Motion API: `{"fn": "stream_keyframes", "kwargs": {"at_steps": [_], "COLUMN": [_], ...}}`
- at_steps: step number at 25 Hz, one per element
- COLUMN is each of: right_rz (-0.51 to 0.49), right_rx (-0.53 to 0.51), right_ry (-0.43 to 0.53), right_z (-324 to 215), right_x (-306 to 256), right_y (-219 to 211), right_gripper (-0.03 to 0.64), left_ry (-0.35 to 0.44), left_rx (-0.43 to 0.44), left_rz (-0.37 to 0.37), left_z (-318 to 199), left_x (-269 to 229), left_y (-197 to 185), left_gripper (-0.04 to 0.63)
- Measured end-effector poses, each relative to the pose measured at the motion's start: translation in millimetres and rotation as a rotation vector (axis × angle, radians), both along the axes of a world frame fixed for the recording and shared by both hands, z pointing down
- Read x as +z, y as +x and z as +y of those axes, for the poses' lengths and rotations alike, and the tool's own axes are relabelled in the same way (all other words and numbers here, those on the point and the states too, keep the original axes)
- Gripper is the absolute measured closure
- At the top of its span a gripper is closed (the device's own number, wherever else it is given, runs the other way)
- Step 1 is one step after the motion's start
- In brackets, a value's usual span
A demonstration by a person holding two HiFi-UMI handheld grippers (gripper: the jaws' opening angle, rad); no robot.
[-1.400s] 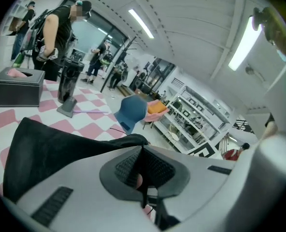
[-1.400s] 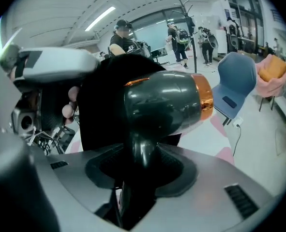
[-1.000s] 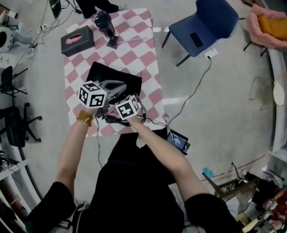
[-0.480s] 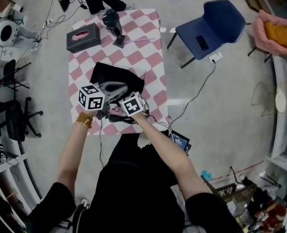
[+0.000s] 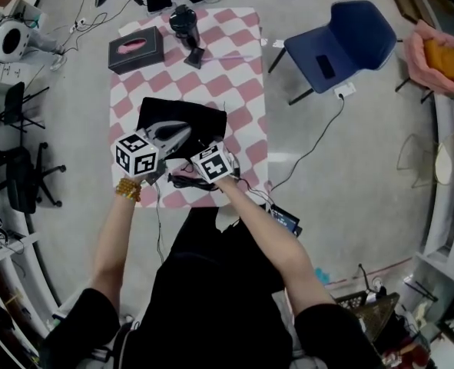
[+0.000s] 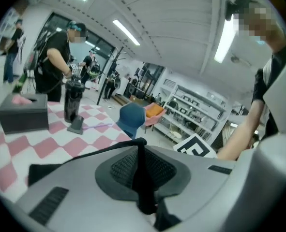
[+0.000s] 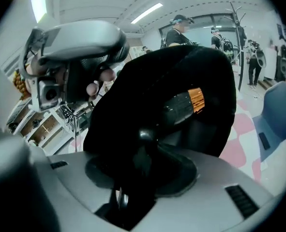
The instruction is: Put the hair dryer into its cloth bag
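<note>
The checked table carries the black cloth bag, which lies at its near half with both grippers at its near edge. The task looks partly done. In the right gripper view the bag's cloth bulges around the hair dryer, whose dark barrel and orange band show through a gap, so the dryer seems partway in rather than fully covered.

The left gripper has its jaws pinched together on a thin fold of the bag's edge and holds it up. The right gripper has its jaws about half apart, clamped on a black rounded part, which I take for the dryer's handle end.

The black cord lies loose by the table's near edge. Still to do, I judge: push the dryer fully in and tuck in the cord.

No brand or writing is readable. Only the grippers' square markers show.
</note>
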State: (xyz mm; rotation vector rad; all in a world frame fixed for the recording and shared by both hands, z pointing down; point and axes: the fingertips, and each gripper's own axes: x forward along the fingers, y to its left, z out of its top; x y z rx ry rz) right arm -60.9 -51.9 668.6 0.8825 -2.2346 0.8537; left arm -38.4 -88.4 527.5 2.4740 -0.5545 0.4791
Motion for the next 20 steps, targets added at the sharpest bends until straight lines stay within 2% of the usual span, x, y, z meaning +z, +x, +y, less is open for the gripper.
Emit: {"fn": "stream_keyframes", "kwargs": {"at_steps": [1,4,5,8,10,11,13,14,17,20], "right_rz": [0.015,0.064,0.084,0.148,0.185,0.204,0.237,0.250,0.270,0.275], "right_rx": [-0.008,-0.022,-0.032,-0.077,-0.094,-0.102,-0.127,-0.138,-0.150,-0.155], "right_ry": [0.013,0.070,0.093,0.146,0.167,0.175,0.191,0.196,0.192,0.186], "right_z": [0.0,-3.0,-3.9,-4.1,-5.1,-5.2,-4.6,-4.2,-2.0,-0.9], "right_x": [0.1,-4.4,-6.9,-13.7,-15.8,-16.4,-17.5,-17.8,-17.2,-14.6], "right_y": [1.6,5.7,5.3,1.5,2.1,2.9,3.3,2.5,-0.8,-2.1], "right_gripper": [0.445,0.445,0.445,0.444,0.444,0.443,0.443,0.443,0.443,0.443], "left_ry": [0.052,0.161,0.169,0.181,0.186,0.181,0.171,0.167,0.164,0.155], "left_rx": [0.004,0.085,0.121,0.175,0.156,0.141,0.124,0.124,0.146,0.213], "left_rz": [-0.060,-0.240,-0.267,-0.313,-0.331,-0.326,-0.303,-0.291,-0.290,-0.288], "left_z": [-4.8,-11.1,-9.9,-10.9,-18.3,-21.3,-23.8,-23.1,-16.2,-0.1], "left_x": [-1.5,6.7,10.2,18.2,18.4,16.4,11.4,9.7,8.8,5.0], "left_y": [-5.9,-11.8,-8.1,3.2,3.5,3.2,4.3,6.2,14.6,24.2], "left_gripper": [0.560,0.421,0.392,0.383,0.388,0.422,0.550,0.574,0.577,0.578]}}
